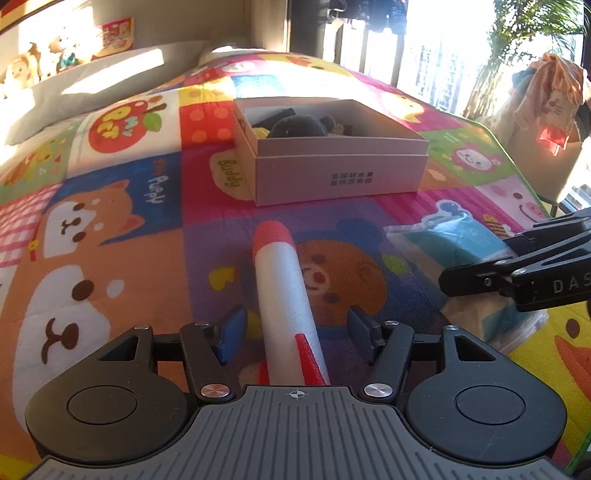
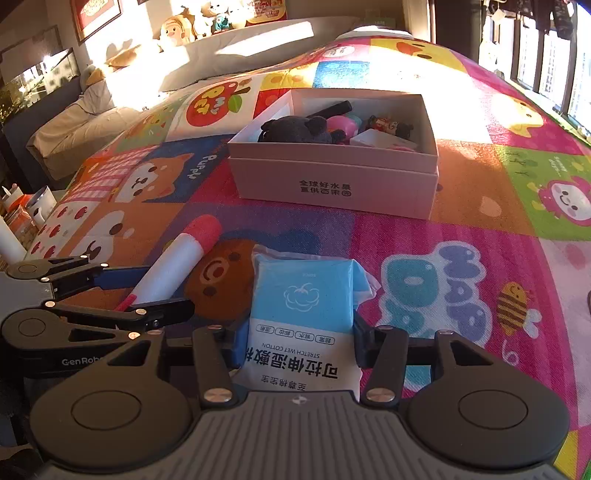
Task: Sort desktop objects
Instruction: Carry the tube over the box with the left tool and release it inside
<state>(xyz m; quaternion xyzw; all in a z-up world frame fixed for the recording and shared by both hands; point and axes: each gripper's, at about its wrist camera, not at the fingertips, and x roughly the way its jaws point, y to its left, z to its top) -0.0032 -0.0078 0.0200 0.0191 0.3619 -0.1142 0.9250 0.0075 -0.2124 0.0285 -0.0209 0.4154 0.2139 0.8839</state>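
on the cartoon mat [image 1: 110, 258], left gripper [image 1: 295, 328] open astride foam rocket [image 1: 280, 295], right gripper [image 2: 299, 332] clamping wipes pack [image 2: 303, 317]

Matt foam rocket [image 1: 280, 295], glossy plastic wipes pack [image 2: 303, 314], smooth matt cardboard box [image 2: 332, 184], soft printed cloth quilt [image 1: 110, 258].

A home room: cartoon play mat [image 2: 461, 177], plush toys [image 2: 177, 27]

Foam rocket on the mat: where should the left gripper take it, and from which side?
Grip the foam rocket across its white round body, ahead of the red fins. It lies lengthwise between the left gripper fingers, nose toward the box, so come from the tail end and close on its sides; the pads look apart from it.
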